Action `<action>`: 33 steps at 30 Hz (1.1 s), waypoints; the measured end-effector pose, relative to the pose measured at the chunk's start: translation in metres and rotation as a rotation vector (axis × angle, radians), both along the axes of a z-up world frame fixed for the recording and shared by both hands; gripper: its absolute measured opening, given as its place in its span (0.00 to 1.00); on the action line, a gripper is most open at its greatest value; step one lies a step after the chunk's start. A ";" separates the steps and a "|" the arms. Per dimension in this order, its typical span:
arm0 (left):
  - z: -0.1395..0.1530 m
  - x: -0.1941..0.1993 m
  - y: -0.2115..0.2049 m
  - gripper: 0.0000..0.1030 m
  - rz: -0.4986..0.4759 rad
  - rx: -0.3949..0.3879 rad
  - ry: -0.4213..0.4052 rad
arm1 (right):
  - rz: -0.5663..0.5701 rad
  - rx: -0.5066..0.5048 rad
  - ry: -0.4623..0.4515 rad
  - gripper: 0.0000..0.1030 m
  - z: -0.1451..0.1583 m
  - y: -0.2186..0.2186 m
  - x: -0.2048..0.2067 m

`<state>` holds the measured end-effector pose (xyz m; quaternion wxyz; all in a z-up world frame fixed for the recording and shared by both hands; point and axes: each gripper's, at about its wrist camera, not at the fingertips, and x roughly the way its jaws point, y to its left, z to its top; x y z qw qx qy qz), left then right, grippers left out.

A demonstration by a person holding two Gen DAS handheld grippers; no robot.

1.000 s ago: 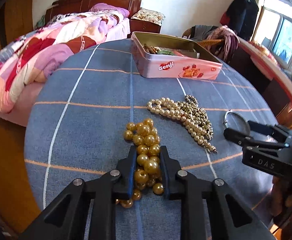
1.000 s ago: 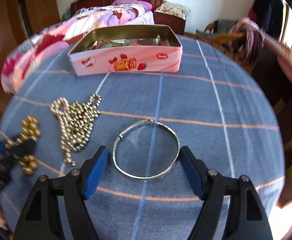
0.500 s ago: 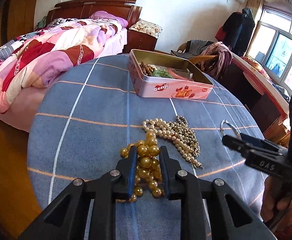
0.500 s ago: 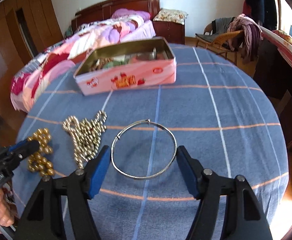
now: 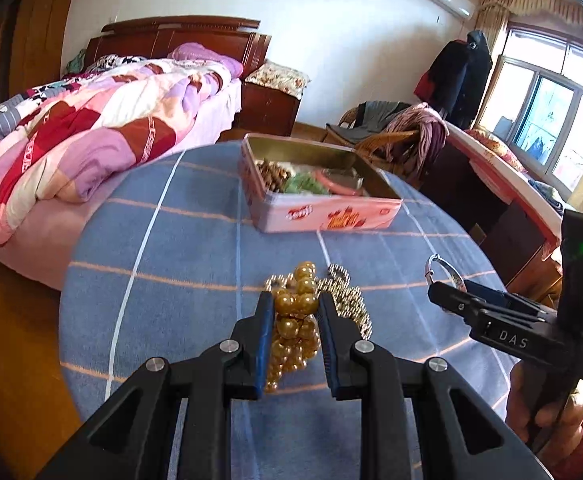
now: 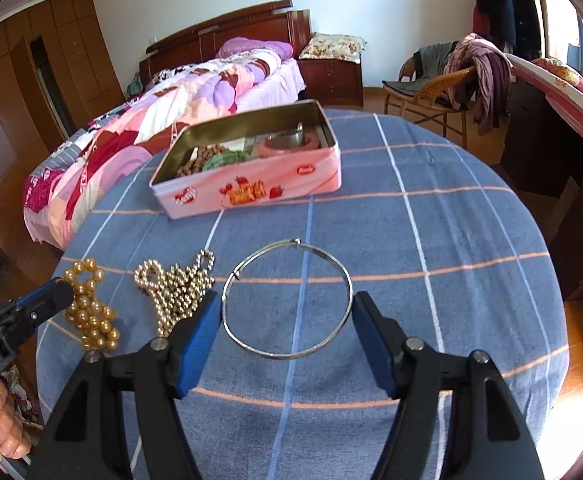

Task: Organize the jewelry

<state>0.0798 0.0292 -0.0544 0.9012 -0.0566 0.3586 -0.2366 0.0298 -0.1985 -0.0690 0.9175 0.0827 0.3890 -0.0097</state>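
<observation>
Where the blue checked table (image 6: pixel 451 216) curves toward its near left edge, the gold bead string (image 5: pixel 295 320) hangs bunched between the narrowly parted fingers of the left gripper (image 5: pixel 294 312), which are clamped on its big round amber-gold beads. Just right of it lies the small pale bead necklace (image 6: pixel 175 292), heaped in loops on the cloth. Further right, near the middle of the near edge, the thin silver bangle (image 6: pixel 287 300) shows as a full ring with a small clasp at its far side; the right gripper (image 6: pixel 285 312) stands wide around it, pads close by the ring's sides, though contact cannot be told. Toward the far edge sits the open pink tin (image 6: pixel 251 188), holding brown beads and something green. Only the right wrist view shows the bangle whole; the left wrist view catches just a sliver behind the right gripper, plus a window.
</observation>
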 end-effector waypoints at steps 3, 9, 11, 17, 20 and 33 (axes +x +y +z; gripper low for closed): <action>0.007 0.002 -0.001 0.21 0.000 -0.011 -0.017 | -0.011 -0.001 -0.020 0.68 0.007 -0.003 -0.001; 0.015 0.006 -0.004 0.21 -0.002 -0.026 -0.033 | -0.022 0.003 -0.040 0.68 0.012 -0.008 0.000; 0.017 0.007 -0.007 0.21 -0.005 -0.028 -0.033 | -0.020 0.003 -0.038 0.68 0.011 -0.007 0.002; 0.030 0.018 -0.015 0.21 -0.019 -0.043 -0.061 | -0.012 -0.006 -0.068 0.68 0.022 -0.006 0.012; 0.042 0.028 -0.020 0.21 -0.020 -0.058 -0.092 | -0.009 -0.006 -0.098 0.68 0.032 -0.005 0.019; 0.049 0.111 -0.055 0.21 -0.014 -0.098 -0.142 | -0.038 -0.007 -0.171 0.68 0.045 -0.011 0.089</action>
